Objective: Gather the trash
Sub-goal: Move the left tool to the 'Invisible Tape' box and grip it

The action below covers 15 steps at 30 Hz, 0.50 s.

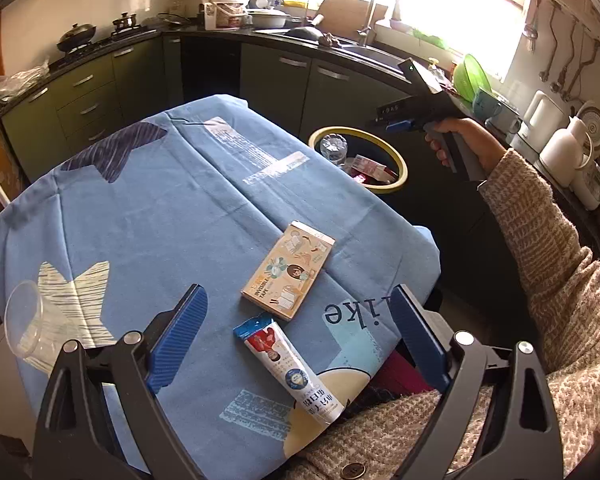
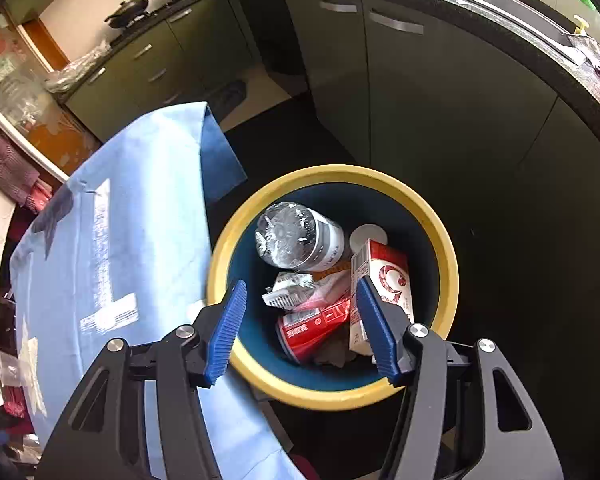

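On the blue tablecloth [image 1: 160, 200] lie a beige tape box [image 1: 288, 270], a white tube with a blue end [image 1: 288, 364] and a clear plastic cup [image 1: 32, 324] on its side at the left edge. My left gripper [image 1: 298, 296] hovers open over the box and tube, touching neither. My right gripper [image 2: 300, 284] is open above the yellow-rimmed bin [image 2: 340, 174], with nothing between its pads. It also shows in the left wrist view as the right gripper [image 1: 400, 120], held by a hand. In the bin lie a crushed clear bottle [image 2: 296, 236], a red-and-white carton [image 2: 384, 276], a red packet [image 2: 312, 326] and a silver wrapper [image 2: 288, 292].
The bin [image 1: 396, 156] stands on the floor just past the table's far right corner. Dark green cabinets [image 1: 276, 80] and a black counter with a sink run behind it. A sleeve in a knit pattern [image 1: 548, 248] crosses the right side.
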{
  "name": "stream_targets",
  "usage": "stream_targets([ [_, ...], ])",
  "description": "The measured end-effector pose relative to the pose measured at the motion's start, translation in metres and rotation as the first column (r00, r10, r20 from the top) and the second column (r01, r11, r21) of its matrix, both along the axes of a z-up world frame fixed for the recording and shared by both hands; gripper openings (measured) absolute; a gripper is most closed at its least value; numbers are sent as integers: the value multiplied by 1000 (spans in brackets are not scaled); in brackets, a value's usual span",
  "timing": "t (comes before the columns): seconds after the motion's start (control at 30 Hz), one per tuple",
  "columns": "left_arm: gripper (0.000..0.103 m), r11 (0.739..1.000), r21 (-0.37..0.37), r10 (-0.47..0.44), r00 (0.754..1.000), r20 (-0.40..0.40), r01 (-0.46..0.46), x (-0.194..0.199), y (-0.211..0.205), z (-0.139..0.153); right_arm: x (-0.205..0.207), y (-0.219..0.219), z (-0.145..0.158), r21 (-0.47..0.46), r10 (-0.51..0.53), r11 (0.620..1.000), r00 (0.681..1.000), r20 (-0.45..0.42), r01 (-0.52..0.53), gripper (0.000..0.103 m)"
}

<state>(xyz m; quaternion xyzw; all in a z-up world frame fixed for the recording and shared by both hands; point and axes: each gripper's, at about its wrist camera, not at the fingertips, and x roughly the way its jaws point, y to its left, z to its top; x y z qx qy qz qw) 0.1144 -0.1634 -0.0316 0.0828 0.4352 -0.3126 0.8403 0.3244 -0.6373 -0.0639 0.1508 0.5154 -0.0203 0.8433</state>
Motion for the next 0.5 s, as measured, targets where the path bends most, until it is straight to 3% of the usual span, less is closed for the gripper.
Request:
stream_targets([
  [0.17,88,989,42,-142,990,-25,143,10,-28,-21,-60,21,25,19,67,997,993,98,-69,61],
  [0.3,88,957,132,-256,966,-26,257,19,-55,-41,-108,31,30,20,104,994,986,129,-108,65],
  [0.43,88,932,202,-298,953,-51,302,32,-72,-62,-140,44,24,23,126,991,983,132,-130,65],
  [0.5,88,926,203,-305,948,-89,317,41,-75,-72,-148,49,19,35,134,990,982,131,-140,65],
])
